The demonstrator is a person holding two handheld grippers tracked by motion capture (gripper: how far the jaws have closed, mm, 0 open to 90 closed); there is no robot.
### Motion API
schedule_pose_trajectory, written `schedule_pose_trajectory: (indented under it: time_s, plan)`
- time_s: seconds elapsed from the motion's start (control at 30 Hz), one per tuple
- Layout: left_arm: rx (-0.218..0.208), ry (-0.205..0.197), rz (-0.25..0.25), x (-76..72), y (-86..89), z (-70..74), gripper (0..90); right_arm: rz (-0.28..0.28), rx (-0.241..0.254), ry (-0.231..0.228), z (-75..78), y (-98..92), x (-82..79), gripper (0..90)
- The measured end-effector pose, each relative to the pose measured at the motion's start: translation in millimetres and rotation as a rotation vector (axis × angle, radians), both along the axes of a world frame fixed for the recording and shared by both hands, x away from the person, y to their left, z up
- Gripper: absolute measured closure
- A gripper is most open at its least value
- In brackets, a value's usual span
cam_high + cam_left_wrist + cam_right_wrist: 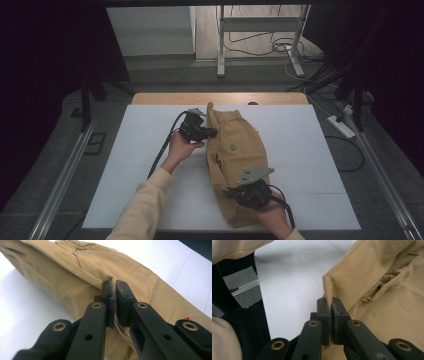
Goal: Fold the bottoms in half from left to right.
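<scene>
Garment on table; left hand-held gripper at its left edge, right hand-held gripper at near end.

Bare white tabletop lies open either side of the tan shorts.

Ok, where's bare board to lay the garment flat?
The white board is bare right of the tan garment, out to its right edge, and also left of it beyond the left gripper. It is crowded near the front edge, where the right gripper pinches the fabric.

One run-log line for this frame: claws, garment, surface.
left claw: shut on shorts edge | right claw: shut on shorts edge | shorts: tan, folded on white board
</scene>
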State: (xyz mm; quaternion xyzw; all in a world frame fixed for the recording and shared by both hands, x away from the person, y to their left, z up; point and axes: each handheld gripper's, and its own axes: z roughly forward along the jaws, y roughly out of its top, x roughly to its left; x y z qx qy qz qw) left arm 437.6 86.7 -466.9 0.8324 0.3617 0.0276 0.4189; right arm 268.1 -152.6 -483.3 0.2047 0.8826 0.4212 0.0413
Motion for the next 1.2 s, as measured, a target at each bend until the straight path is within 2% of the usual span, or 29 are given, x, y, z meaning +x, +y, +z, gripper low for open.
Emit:
schedule_pose_trajectory:
  time_s: [0.33, 1.2]
  plan:
    - [-0.001, -0.010, -0.017, 2.5, -17.0, 1.3, 85.3, -0.028, 0.001, -0.001, 0.2, -14.6, -1.0, 86.1]
    - [-0.002, -0.014, -0.048, 10.9, -59.6, -7.7, 85.1, -0.117, -0.013, 0.028, -10.9, -54.3, -1.3, 86.0]
